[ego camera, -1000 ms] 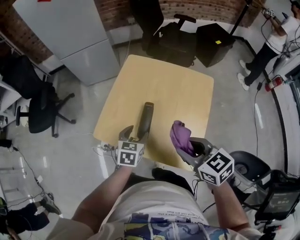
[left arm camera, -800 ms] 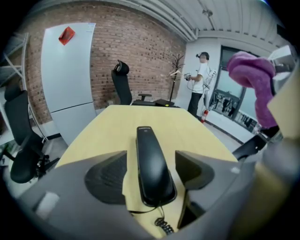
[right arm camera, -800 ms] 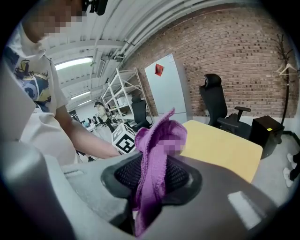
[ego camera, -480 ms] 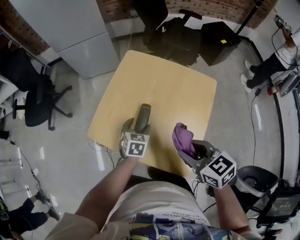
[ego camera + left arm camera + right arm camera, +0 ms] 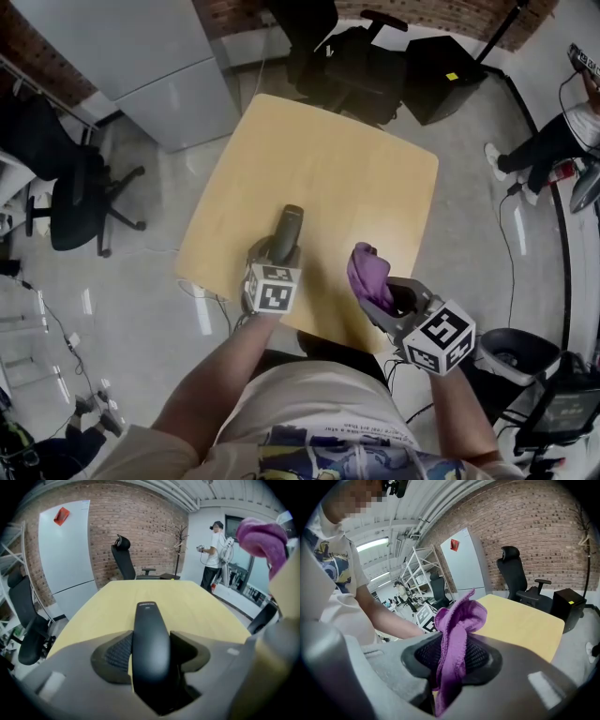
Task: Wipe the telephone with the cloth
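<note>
– Over the near edge of the square, pale wooden table (image 5: 319, 159), both tools are in play. What's the left gripper (image 5: 274, 255) doing?

– It has the long, black, curved plastic telephone handset (image 5: 289, 228) lengthwise between its jaws. The near end is buried in the grip and the far end points away across the tabletop. Those jaws have just been closing, and both inner faces press the handset's flanks: a firm clench.

– Is the handset down on the wood?

– Hard call. From the head view it lies over the table's near half. Whether its far end touches the surface, I can't tell.

– And the other side?

– The right gripper (image 5: 386, 305) is squeezed tight on the crumpled purple fabric cloth (image 5: 367, 272). A pinched strip runs down between the ribbed black pads, and the loose bunch flops up above the tips.

– Cloth and handset meeting?

– No, apart. The cloth sits to the right of the handset, over the table's near right corner, with bare wood showing between them.

– The marker cubes?

– Left cube (image 5: 272, 289) just behind the handset, right cube (image 5: 441, 336) off the table's near edge.

– Backdrop?

– Tall grey cabinet (image 5: 141, 56) beyond the far left corner, black office chair (image 5: 80, 216) to the left on the shiny floor.
</note>
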The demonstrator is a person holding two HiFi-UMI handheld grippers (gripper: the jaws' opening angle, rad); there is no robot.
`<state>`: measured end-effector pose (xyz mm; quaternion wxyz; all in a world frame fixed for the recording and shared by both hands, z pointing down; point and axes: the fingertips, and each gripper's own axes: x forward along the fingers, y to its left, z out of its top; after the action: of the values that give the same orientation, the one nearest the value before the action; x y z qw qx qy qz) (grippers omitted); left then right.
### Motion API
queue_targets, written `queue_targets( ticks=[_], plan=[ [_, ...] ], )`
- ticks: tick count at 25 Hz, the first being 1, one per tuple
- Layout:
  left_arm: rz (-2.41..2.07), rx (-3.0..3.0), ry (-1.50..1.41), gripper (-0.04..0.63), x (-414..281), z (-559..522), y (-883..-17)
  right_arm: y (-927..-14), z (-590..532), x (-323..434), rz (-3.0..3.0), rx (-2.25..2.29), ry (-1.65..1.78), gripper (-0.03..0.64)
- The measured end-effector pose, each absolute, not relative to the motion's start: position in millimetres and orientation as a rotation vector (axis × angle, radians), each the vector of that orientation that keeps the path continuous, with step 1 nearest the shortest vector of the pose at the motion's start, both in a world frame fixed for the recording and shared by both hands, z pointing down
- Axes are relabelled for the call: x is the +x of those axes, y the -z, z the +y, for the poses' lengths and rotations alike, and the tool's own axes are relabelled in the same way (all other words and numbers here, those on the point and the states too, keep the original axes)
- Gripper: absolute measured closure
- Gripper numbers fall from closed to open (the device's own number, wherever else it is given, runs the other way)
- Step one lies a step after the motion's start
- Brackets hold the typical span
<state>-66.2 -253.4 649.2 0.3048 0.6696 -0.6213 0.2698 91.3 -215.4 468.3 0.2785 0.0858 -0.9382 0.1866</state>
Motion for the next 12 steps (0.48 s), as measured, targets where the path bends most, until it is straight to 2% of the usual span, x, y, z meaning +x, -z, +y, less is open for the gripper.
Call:
queue_targets(
  ticks=[12],
  plan=[
    [-1.615,1.937,-0.638,0.345,-69,-236,-592,-443,-212,64,-2.549,0.252,-0.461,0.504]
  ],
)
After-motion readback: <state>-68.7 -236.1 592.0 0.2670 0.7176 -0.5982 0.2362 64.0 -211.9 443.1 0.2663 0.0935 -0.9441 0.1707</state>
